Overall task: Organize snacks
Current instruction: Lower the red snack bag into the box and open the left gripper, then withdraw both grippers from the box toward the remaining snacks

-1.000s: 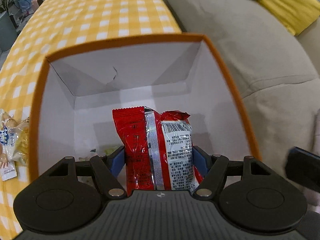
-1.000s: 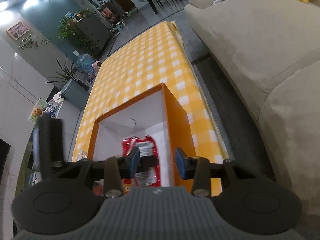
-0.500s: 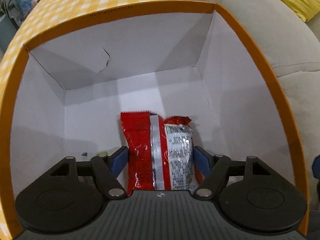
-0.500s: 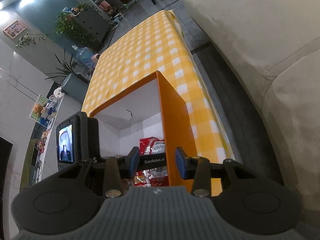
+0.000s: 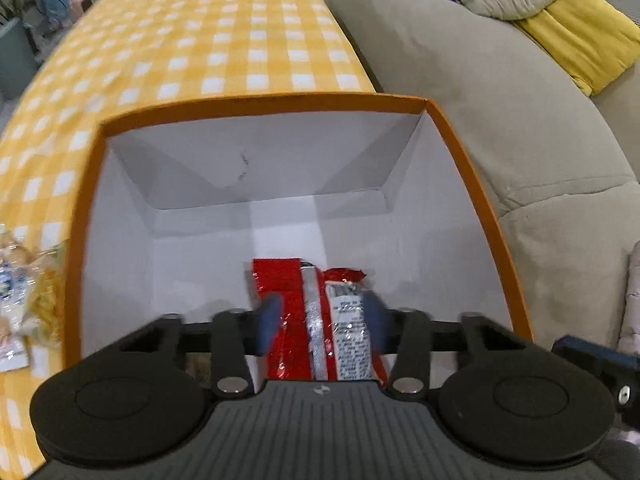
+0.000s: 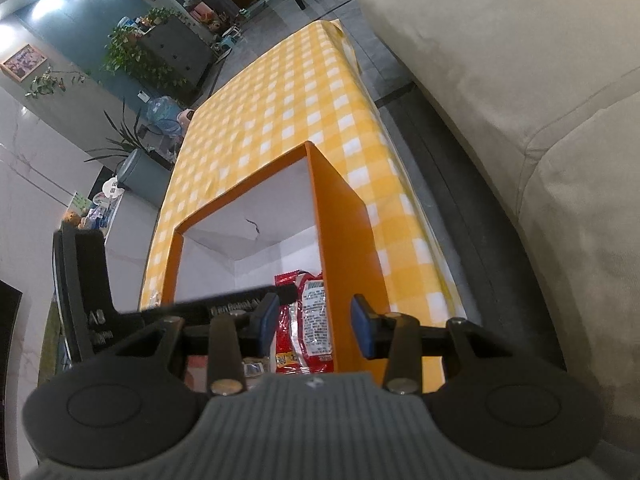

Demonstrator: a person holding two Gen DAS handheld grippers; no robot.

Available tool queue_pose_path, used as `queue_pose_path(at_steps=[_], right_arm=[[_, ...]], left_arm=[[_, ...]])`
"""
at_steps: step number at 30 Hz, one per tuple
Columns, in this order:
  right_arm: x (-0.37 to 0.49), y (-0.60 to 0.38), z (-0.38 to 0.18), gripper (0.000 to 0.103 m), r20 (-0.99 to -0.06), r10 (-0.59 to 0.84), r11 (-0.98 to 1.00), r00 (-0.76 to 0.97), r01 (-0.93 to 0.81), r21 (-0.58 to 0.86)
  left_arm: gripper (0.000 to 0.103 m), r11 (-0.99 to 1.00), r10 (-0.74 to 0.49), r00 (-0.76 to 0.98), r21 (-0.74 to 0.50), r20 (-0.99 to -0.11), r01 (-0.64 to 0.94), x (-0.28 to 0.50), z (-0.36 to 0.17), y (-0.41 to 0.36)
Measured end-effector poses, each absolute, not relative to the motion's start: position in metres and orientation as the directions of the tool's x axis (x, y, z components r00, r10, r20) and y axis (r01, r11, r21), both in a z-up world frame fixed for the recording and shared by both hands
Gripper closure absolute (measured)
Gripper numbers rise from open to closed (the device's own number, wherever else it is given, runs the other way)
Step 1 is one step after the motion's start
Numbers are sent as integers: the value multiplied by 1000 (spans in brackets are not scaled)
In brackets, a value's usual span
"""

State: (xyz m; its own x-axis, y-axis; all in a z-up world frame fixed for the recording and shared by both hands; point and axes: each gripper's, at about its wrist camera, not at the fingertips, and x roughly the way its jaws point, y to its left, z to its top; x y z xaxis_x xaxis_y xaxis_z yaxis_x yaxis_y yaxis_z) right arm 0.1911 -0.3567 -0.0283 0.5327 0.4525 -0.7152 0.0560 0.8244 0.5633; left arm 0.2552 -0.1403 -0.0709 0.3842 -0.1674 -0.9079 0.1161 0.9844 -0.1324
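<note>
A red snack packet (image 5: 294,280) with a silver seam lies on the white floor of the orange open-top box (image 5: 260,103). My left gripper (image 5: 322,320) hangs above it. Its blue pads are blurred and the jaws are closing; the packet shows behind the gap, and the pads do not press it. In the right wrist view the packet (image 6: 308,320) lies against the box's right wall (image 6: 344,256). My right gripper (image 6: 314,316) stands open over the top edge of that wall, gripping nothing. The left tool's black body (image 6: 86,280) shows at the left.
The box stands on a yellow checked tablecloth (image 5: 224,40). Loose snack packs (image 5: 24,284) lie left of the box. A beige sofa (image 5: 500,100) with a yellow cushion (image 5: 580,36) runs along the right, with a narrow floor strip (image 6: 448,152) between it and the table.
My left gripper let go of the red packet inside the box and pulled back up out of it, and its jaws have narrowed. The packet stays on the box floor. The right gripper barely moved.
</note>
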Motion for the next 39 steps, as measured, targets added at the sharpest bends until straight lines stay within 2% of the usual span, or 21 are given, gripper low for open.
queue_pose_path(at_steps=[1, 2, 8, 13, 16, 18, 20, 25, 27, 30, 31, 32, 34, 36, 38, 39], right_arm=[[191, -357, -29, 64, -717, 450, 825, 532, 59, 561], [191, -356, -29, 64, -719, 449, 826, 531, 61, 560], [193, -354, -31, 64, -724, 448, 829, 524, 60, 556], [198, -350, -34, 64, -732, 451, 831, 511, 61, 554], [198, -349, -33, 64, -730, 454, 831, 511, 52, 554], [198, -348, -31, 64, -728, 456, 832, 513, 45, 553], [197, -348, -30, 64, -728, 453, 834, 515, 44, 550], [194, -349, -24, 64, -722, 450, 838, 526, 31, 544], [192, -351, -22, 61, -712, 457, 829, 533, 35, 558], [191, -354, -21, 55, -717, 462, 824, 521, 45, 564], [190, -353, -20, 48, -720, 461, 827, 519, 44, 561], [190, -351, -20, 37, -722, 459, 829, 517, 43, 558], [189, -348, -18, 24, -725, 452, 833, 520, 44, 551], [189, -340, -15, 23, -735, 448, 845, 510, 27, 534], [189, -332, -15, 13, -751, 437, 857, 496, 26, 515], [189, -327, -15, 12, -761, 425, 864, 491, 31, 503]], left_arm=[[75, 984, -173, 374, -140, -911, 113, 262, -75, -140], [77, 985, -167, 369, -137, -914, 107, 268, -79, -141], [77, 992, -115, 379, -87, -918, 90, 301, -102, -151], [76, 994, -72, 338, -38, -938, 104, 296, -112, -156], [69, 995, -33, 345, 1, -938, 97, 283, -110, -156], [56, 995, -44, 351, -10, -935, 100, 276, -106, -155], [34, 995, -76, 355, -47, -932, 90, 270, -98, -149], [25, 996, -77, 368, -58, -927, 64, 254, -69, -136], [24, 997, -65, 355, -45, -933, 65, 243, -55, -132], [18, 998, -64, 374, -48, -925, 52, 227, -35, -121], [17, 998, -60, 375, -44, -925, 50, 221, -31, -118], [17, 998, -55, 375, -39, -925, 51, 218, -28, -116], [17, 999, -45, 378, -30, -925, 46, 211, -21, -107], [17, 999, -40, 383, -28, -923, 37, 203, -14, -98], [17, 998, -53, 395, -43, -917, 34, 194, -5, -87], [17, 998, -65, 407, -57, -911, 30, 188, -2, -80]])
